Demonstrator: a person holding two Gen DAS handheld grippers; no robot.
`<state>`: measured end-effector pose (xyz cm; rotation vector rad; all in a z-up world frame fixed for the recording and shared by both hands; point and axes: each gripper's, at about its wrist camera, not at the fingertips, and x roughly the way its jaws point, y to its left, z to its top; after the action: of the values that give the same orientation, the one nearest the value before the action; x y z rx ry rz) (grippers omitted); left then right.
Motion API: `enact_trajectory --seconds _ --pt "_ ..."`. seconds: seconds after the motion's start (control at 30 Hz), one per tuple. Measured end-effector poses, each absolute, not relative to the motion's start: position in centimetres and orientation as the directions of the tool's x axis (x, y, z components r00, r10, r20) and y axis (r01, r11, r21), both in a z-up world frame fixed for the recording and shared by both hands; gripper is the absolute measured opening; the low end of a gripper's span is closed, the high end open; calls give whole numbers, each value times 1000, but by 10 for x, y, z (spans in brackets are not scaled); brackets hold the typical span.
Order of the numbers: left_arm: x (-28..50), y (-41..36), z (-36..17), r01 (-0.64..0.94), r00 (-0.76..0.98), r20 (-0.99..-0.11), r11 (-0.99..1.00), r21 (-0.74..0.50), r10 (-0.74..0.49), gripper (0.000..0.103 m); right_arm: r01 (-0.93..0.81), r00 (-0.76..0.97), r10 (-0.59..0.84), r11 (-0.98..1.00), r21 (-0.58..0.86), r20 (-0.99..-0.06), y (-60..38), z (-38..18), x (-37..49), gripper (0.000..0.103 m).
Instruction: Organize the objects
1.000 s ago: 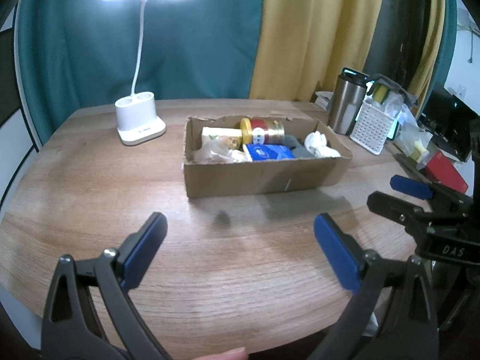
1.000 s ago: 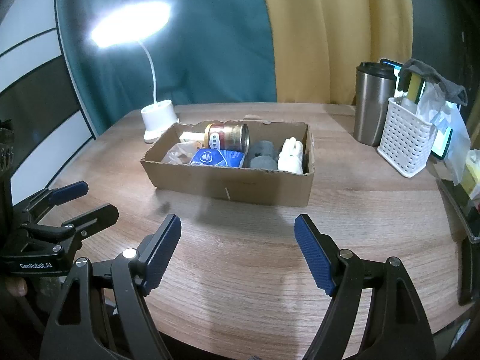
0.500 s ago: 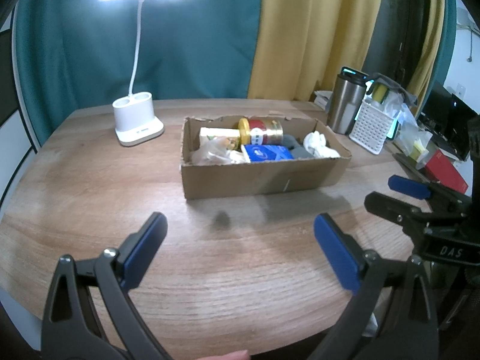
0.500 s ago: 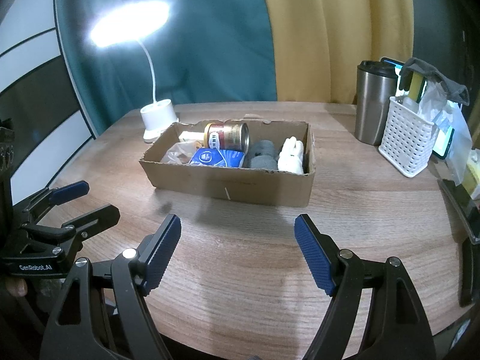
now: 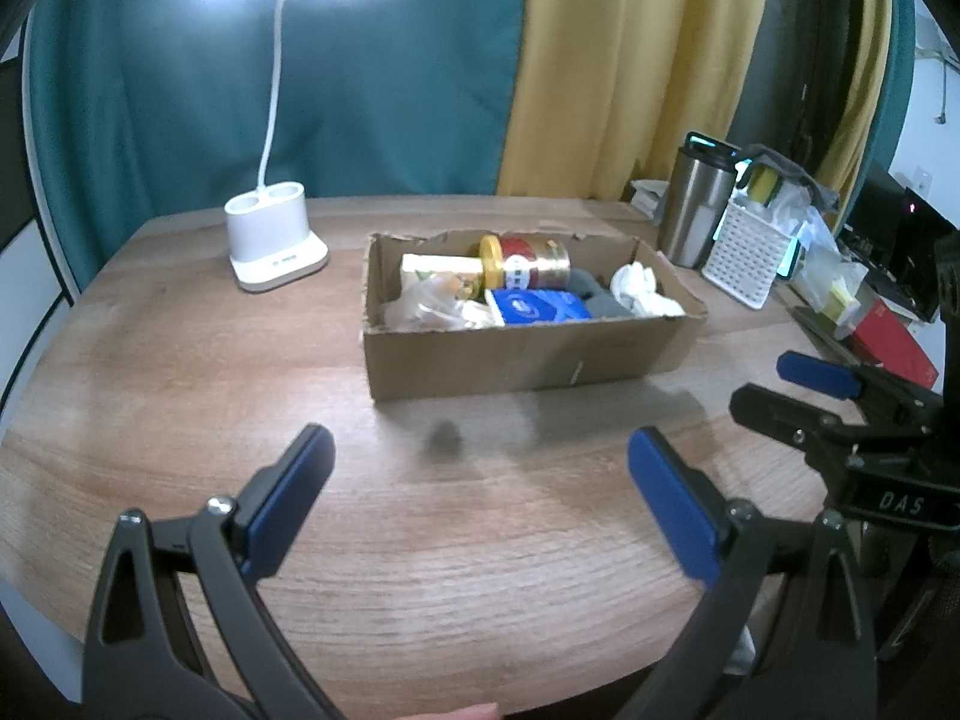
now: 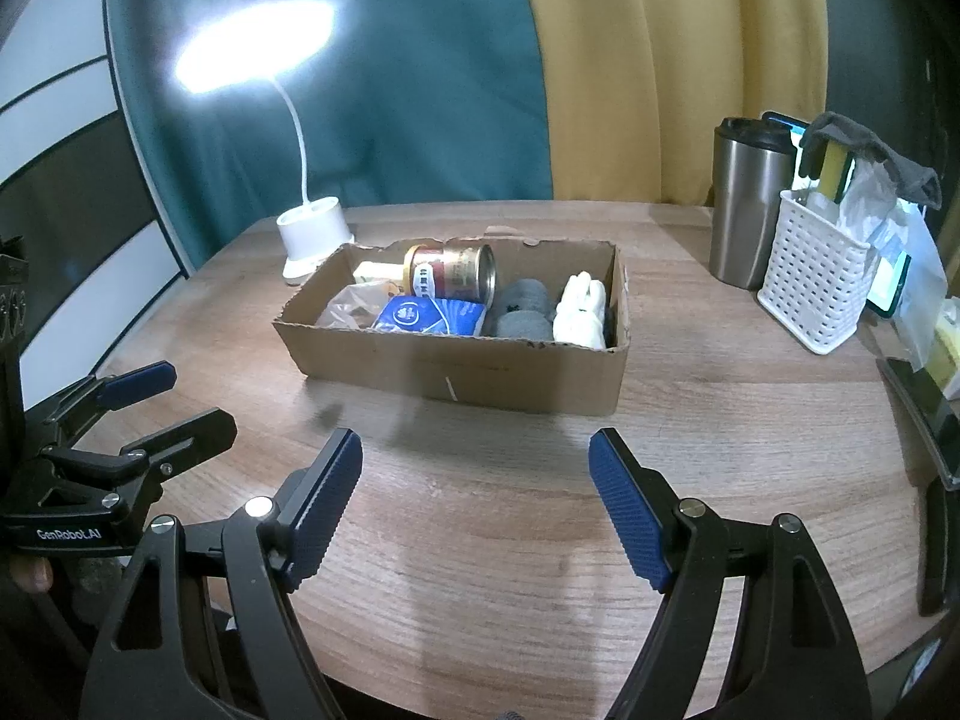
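An open cardboard box (image 5: 528, 357) (image 6: 480, 372) stands mid-table. In it lie a red and gold can (image 5: 528, 264) (image 6: 450, 279), a blue packet (image 5: 537, 306) (image 6: 429, 315), a clear plastic bag (image 5: 429, 303), grey socks (image 6: 522, 312) and a white glove (image 5: 639, 291) (image 6: 579, 312). My left gripper (image 5: 480, 492) is open and empty, hovering over the table in front of the box. My right gripper (image 6: 477, 492) is open and empty, also short of the box. Each gripper shows at the edge of the other's view.
A white desk lamp (image 5: 276, 243) (image 6: 315, 237) stands back left. A steel tumbler (image 5: 699, 210) (image 6: 750, 204) and a white perforated basket (image 5: 750, 255) (image 6: 813, 279) stand at the right, with clutter beyond. The round wooden table (image 5: 180, 360) ends near me.
The left wrist view has shifted slightly, so the box sits a little further left in it. Both grippers stay open and empty.
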<state>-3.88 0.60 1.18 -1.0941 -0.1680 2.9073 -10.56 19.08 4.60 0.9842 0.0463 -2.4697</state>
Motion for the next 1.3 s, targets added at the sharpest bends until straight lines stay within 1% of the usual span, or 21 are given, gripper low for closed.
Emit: enact_trajectory --seconds 1.3 --pt "-46 0 8 17 -749 -660 -993 -116 64 100 437 -620 -412 -888 142 -668 188 42 -115 81"
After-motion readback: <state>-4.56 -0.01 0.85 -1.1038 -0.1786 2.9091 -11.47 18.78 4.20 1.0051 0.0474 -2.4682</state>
